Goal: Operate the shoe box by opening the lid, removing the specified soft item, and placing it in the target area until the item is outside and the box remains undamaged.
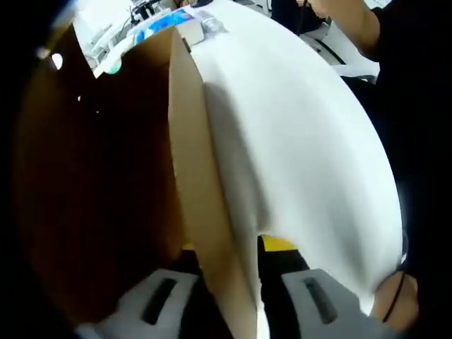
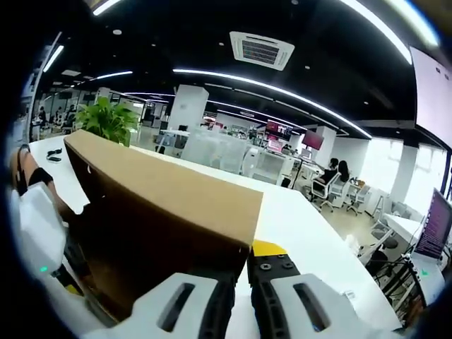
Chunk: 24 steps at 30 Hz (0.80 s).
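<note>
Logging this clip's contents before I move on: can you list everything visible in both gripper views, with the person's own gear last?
Shoe box: one, brown cardboard, on the white table; its wall stands edge-on between the left jaws.
Table: one, white, under the box.
Potted plant: one, green, far end behind the box.
Ceiling vent: one, white, overhead.
Seated people: apparently two, dark clothes, background desks.
Left gripper: grey fingers, yellow part, jaws either side of the box wall.
Right gripper: grey fingers, jaws nearly together at the box's lower edge; grip unclear.
</note>
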Each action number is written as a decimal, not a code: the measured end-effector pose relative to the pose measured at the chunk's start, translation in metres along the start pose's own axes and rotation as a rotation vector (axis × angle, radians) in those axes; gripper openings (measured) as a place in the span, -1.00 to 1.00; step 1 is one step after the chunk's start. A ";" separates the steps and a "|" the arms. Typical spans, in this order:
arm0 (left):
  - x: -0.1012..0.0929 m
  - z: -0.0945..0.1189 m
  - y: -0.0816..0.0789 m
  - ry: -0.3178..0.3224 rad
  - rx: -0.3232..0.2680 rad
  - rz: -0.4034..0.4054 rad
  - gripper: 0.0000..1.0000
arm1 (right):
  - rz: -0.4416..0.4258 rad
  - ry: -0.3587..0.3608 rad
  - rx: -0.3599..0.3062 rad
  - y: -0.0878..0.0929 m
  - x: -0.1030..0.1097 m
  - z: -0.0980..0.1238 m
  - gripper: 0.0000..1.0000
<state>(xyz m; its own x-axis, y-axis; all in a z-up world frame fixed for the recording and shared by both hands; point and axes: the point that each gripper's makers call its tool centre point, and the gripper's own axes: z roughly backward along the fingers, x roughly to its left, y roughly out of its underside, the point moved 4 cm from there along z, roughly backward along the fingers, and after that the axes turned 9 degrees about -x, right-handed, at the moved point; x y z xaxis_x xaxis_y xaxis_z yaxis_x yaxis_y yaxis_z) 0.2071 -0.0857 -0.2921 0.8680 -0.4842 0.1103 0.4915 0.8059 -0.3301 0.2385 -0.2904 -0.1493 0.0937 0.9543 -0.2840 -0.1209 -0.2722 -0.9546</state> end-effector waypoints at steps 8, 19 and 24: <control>-0.002 0.013 -0.012 -0.055 -0.054 -0.062 -0.30 | -0.006 0.000 0.000 0.000 -0.001 -0.001 -0.95; -0.007 0.039 -0.032 -0.152 -0.131 -0.181 -0.22 | -0.013 -0.002 0.002 0.003 0.000 -0.002 -0.95; -0.010 0.050 -0.042 -0.194 -0.178 -0.230 -0.21 | -0.017 -0.001 -0.001 0.004 0.000 -0.004 -0.96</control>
<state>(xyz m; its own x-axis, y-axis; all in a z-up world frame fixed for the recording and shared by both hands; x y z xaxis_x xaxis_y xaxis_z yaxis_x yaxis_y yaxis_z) 0.1817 -0.0975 -0.2322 0.7418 -0.5584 0.3715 0.6705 0.6032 -0.4320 0.2418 -0.2921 -0.1533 0.0946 0.9590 -0.2673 -0.1182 -0.2558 -0.9595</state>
